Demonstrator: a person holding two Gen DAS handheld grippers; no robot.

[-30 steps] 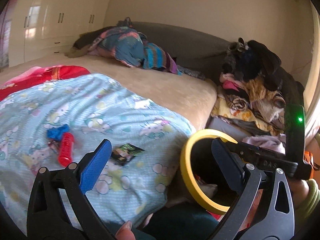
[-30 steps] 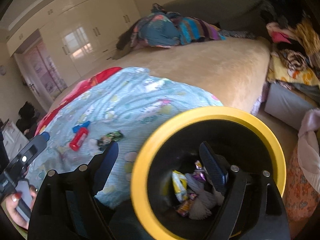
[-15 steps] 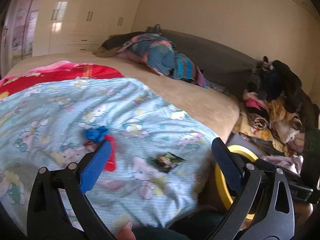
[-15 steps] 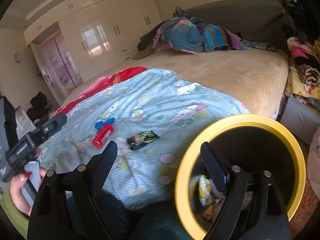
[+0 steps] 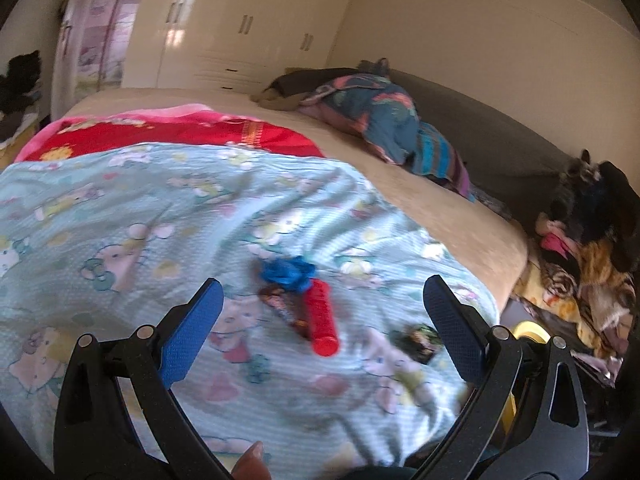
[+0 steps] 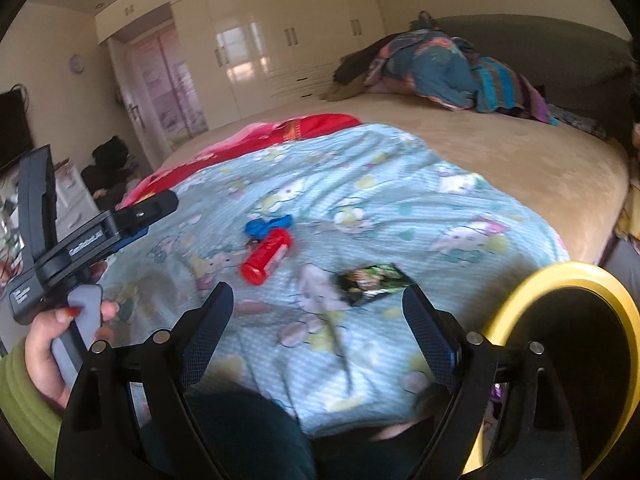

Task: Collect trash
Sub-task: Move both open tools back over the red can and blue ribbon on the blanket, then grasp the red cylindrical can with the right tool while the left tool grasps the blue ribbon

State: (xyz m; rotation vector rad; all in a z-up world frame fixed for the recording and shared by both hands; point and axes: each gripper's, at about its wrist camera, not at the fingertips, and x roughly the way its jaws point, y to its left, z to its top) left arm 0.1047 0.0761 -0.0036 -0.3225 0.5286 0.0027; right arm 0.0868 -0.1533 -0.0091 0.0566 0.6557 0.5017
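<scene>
The room was a bedroom with glossy cream wardrobes along the far wall and a wide bed under a beige cover, over which lay a pale blue cartoon-print blanket.

The left gripper had its blue-padded jaws spread wide with nothing between the pads; framed in the gap lay a red plastic cylinder, beside it a dark crinkled snack wrapper, and just beyond them a crumpled blue wrapper. The right gripper also stood wide and empty, and just past its right jaw lay a flat black-and-green foil packet.

A second before, both cameras had been filled by the black bin with a yellow rim; by this moment the views had swung left, so the bin sat at the right edge and the litter on the blanket had come to the middle. That suggested the drop into the bin was finished and the next pieces were being lined up. Four bits of trash were yet to be collected, all near the bed's near edge.
</scene>
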